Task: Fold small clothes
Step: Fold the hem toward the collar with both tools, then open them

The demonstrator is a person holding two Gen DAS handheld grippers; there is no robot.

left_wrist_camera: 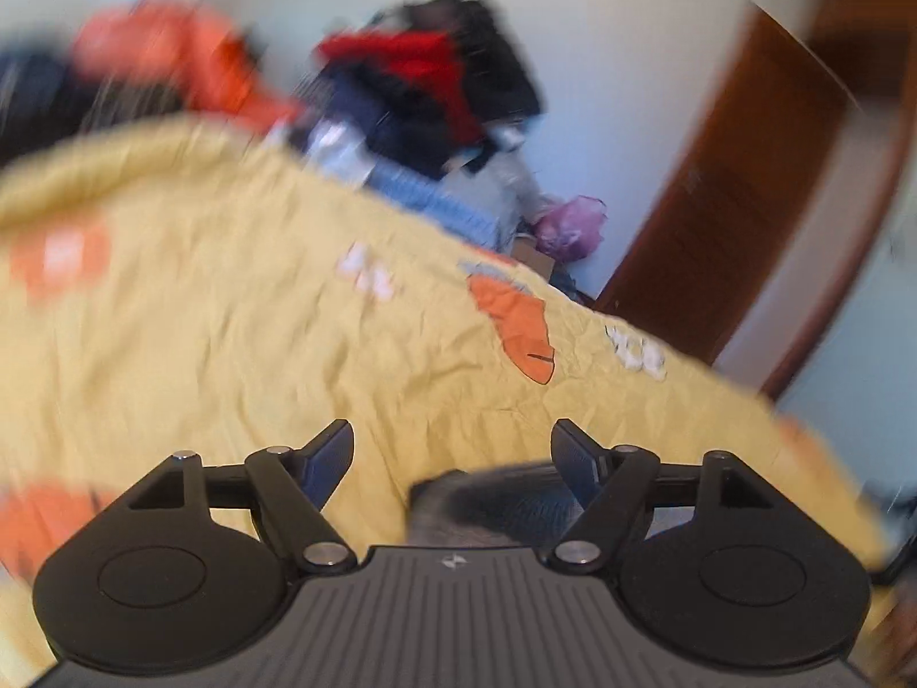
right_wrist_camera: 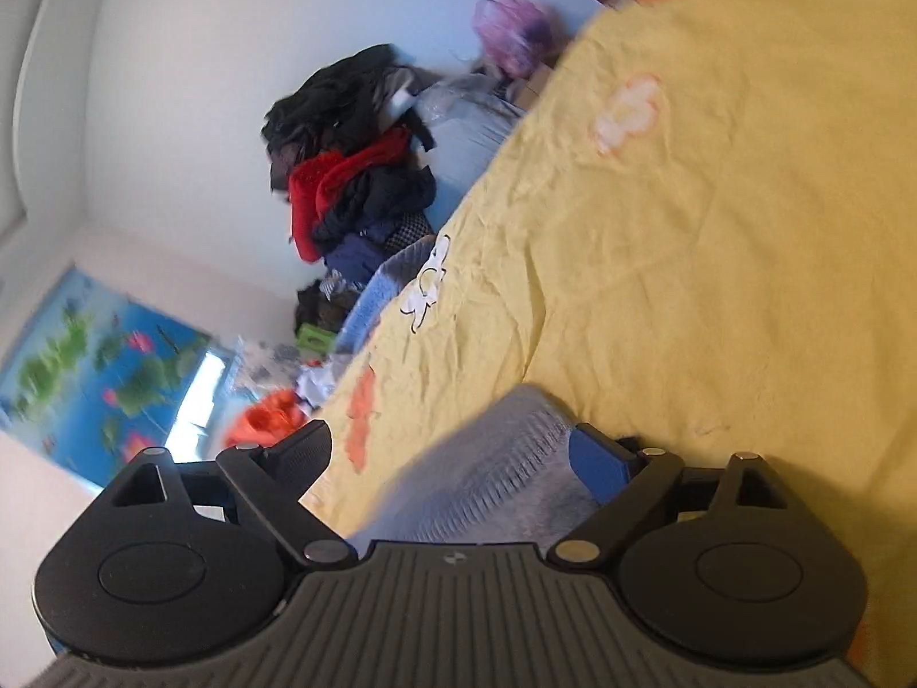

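Directly under the left gripper (left_wrist_camera: 453, 453) we find a grey knitted garment (left_wrist_camera: 493, 493), lying on the yellow bedsheet (left_wrist_camera: 229, 344); the jaws stand apart with nothing between the pads, and the garment sits below them rather than in a grip. We record the same for the right gripper (right_wrist_camera: 453, 447): its jaws stand wide, and the garment (right_wrist_camera: 487, 476), ribbed and pale grey in this view, lies loose between and beneath them, unpinched as far as we can tell. We judge that the garment rests where it does so that both grippers can work it flat on the bedsheet, which serves as the folding surface. Beyond the bedsheet's far edge, against the white wall, we note a heap of dark and red clothes (right_wrist_camera: 355, 172), presumably waiting their turn, and beside it a pink plastic bag (right_wrist_camera: 513, 34). Past the bedsheet's edge in the right view hangs a blue poster with flowers (right_wrist_camera: 103, 367); a wooden door (left_wrist_camera: 739, 183) stands beyond the bedsheet in the left view. We find no legible writing or brand; only a small emblem on each gripper body, and carrot and rabbit prints on the bedsheet. Much of the left view is blurred.
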